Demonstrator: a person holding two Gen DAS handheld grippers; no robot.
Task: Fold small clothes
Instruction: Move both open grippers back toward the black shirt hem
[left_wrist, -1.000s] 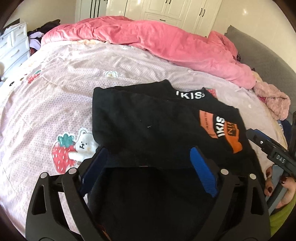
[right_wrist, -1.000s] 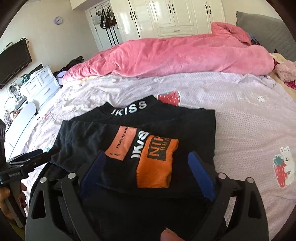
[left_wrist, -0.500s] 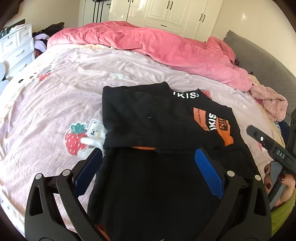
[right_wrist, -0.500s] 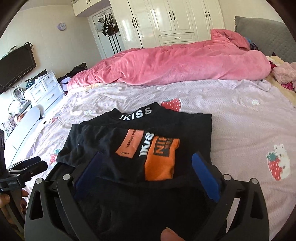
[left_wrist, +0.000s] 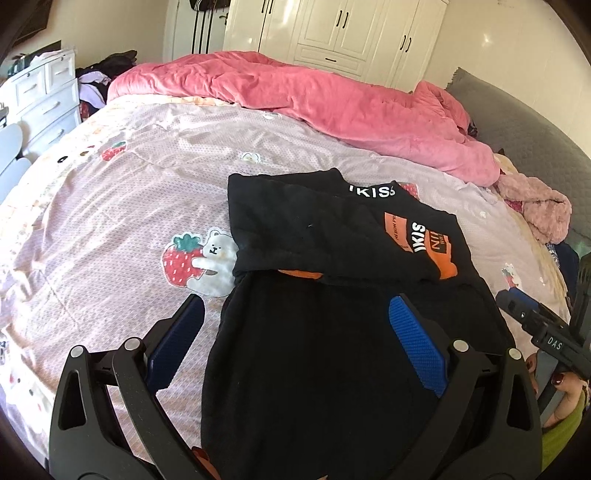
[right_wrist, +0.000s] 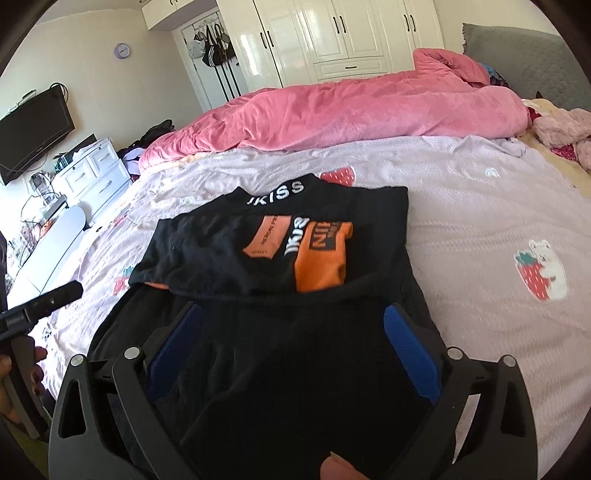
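A small black top (left_wrist: 325, 229) with orange patches and white lettering lies flat on the pink patterned bed sheet (left_wrist: 110, 206). Both sleeves are folded across its chest. In the left wrist view my left gripper (left_wrist: 295, 332) hovers open over the top's lower left part, its blue pads wide apart. My right gripper (right_wrist: 291, 343) is open too, above the lower right part of the black top (right_wrist: 229, 251). Each gripper shows at the edge of the other's view: the right gripper (left_wrist: 535, 325) and the left gripper (right_wrist: 40, 302). Neither one holds any cloth.
A crumpled pink quilt (left_wrist: 314, 96) lies across the far side of the bed. A fluffy pink garment (left_wrist: 535, 206) sits by the grey headboard (left_wrist: 524, 122). A white dresser (left_wrist: 44, 96) stands left of the bed. A hand (left_wrist: 565, 391) grips the right tool.
Both grippers have drawn back from the folded sleeves toward the top's hem and stayed open. The folded sleeves now lie flat and further ahead in both views.
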